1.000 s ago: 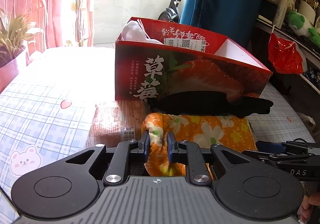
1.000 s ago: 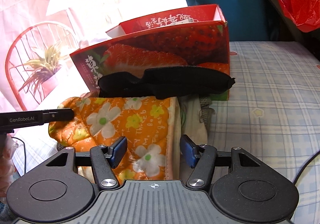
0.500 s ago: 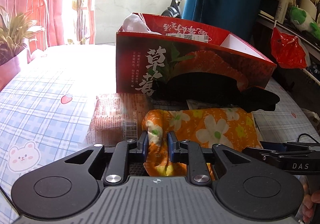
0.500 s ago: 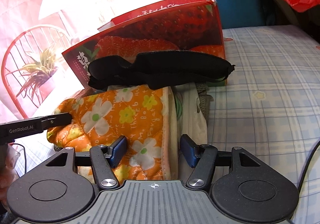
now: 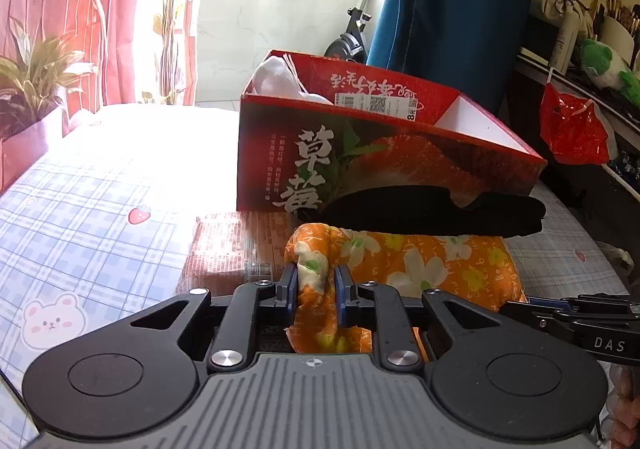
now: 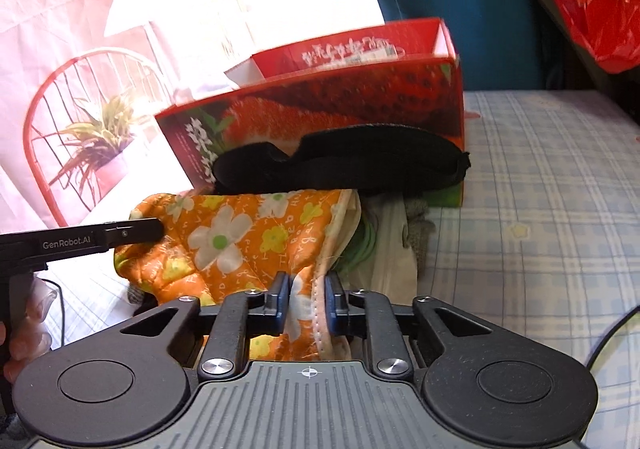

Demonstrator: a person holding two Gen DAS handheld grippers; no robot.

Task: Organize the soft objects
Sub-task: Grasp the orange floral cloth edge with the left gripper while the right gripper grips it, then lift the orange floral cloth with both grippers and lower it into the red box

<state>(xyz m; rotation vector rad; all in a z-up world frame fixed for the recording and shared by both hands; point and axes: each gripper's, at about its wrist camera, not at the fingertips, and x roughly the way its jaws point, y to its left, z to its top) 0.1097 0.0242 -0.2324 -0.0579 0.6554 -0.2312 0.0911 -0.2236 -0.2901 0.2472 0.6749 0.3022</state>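
Observation:
An orange flowered cloth lies on the checked tablecloth in front of a red strawberry box. A black soft band rests across its far edge. My left gripper is shut on the cloth's left corner. My right gripper is shut on the cloth's right hem. The black band and box show ahead in the right wrist view. The left gripper's finger shows there at the left.
A brown packet lies left of the cloth. White and green soft items lie under its right side. A white bag sits in the box. A red chair with a plant stands left; a red bag hangs right.
My right gripper has closed on the cloth's right hem; it was open before. The left gripper has stayed shut on the left corner. Both views have shifted slightly.

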